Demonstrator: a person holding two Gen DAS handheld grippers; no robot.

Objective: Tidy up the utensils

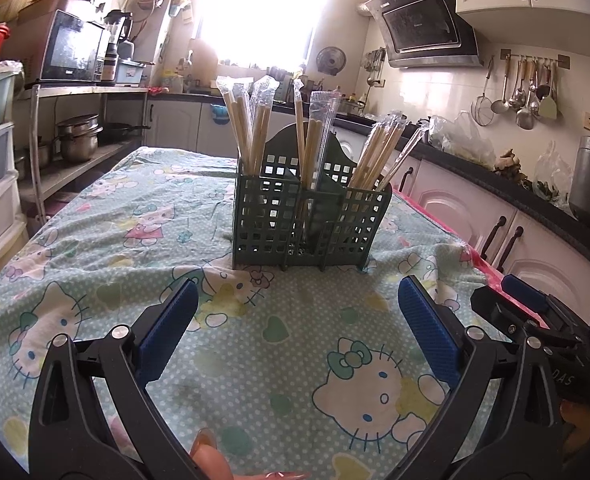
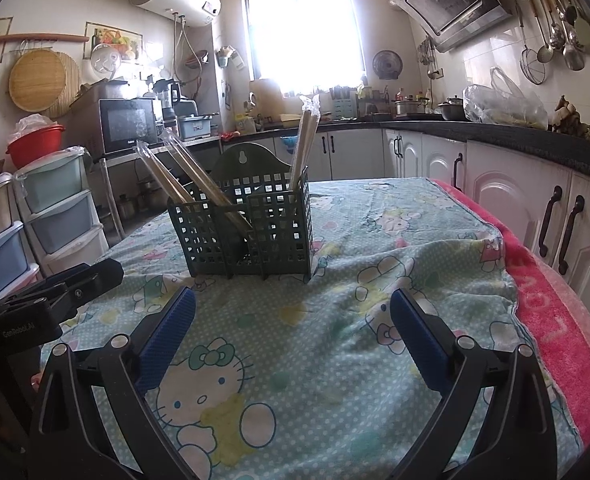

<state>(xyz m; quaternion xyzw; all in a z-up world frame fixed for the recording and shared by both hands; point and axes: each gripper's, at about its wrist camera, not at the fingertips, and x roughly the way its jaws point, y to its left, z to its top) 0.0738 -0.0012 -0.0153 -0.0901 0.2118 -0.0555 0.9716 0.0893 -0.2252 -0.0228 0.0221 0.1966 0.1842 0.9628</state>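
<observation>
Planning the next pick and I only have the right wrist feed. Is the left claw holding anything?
Observer: No. The left claw is open, with only the patterned tablecloth showing between its pads.
Operator: How full is the holder from that side?
Observer: The green utensil holder shows three front compartments, each holding wrapped chopsticks.
Operator: Any of them leaning?
Observer: In the left wrist view, the right-hand bunch tilts outward to the right. The other two stand nearly upright.
</observation>
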